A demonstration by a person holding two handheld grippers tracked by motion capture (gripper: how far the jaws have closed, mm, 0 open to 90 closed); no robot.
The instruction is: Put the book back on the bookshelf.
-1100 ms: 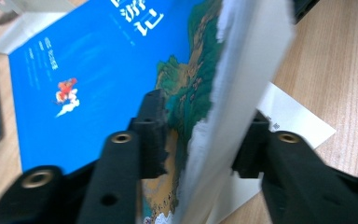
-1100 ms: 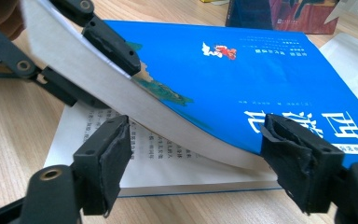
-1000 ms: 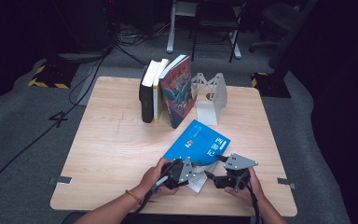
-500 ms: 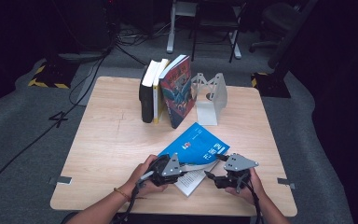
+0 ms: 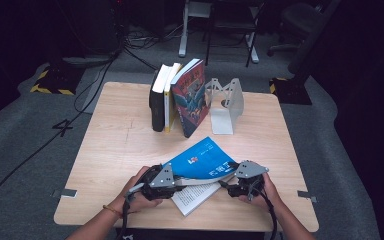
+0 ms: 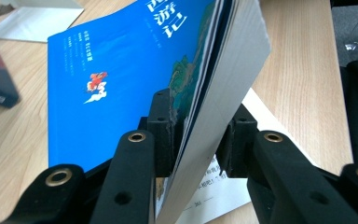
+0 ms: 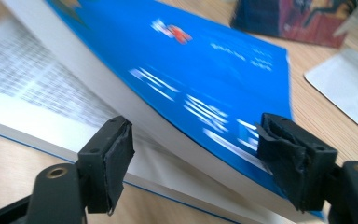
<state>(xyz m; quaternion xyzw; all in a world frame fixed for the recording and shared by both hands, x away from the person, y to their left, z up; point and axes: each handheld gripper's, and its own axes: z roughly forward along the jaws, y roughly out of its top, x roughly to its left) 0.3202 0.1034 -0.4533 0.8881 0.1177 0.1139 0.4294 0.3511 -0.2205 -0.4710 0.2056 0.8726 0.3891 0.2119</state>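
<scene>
Low in the middle of the high view, on the pale wood-grain table (image 5: 110, 145), the blue book (image 5: 202, 160) lies part-open, its glossy cover and a thick block of pages lifted off the printed pages beneath — probably being opened or closed. The left gripper (image 6: 196, 135) pinches that lifted block between its black jaws, likely to hold it up, while the right gripper (image 7: 193, 158) has its foam-padded jaws spread on either side of the book's edge, apparently not clamping it. In the upper middle, three upright books (image 5: 177, 97) lean beside a white metal bookend (image 5: 227, 107).
</scene>
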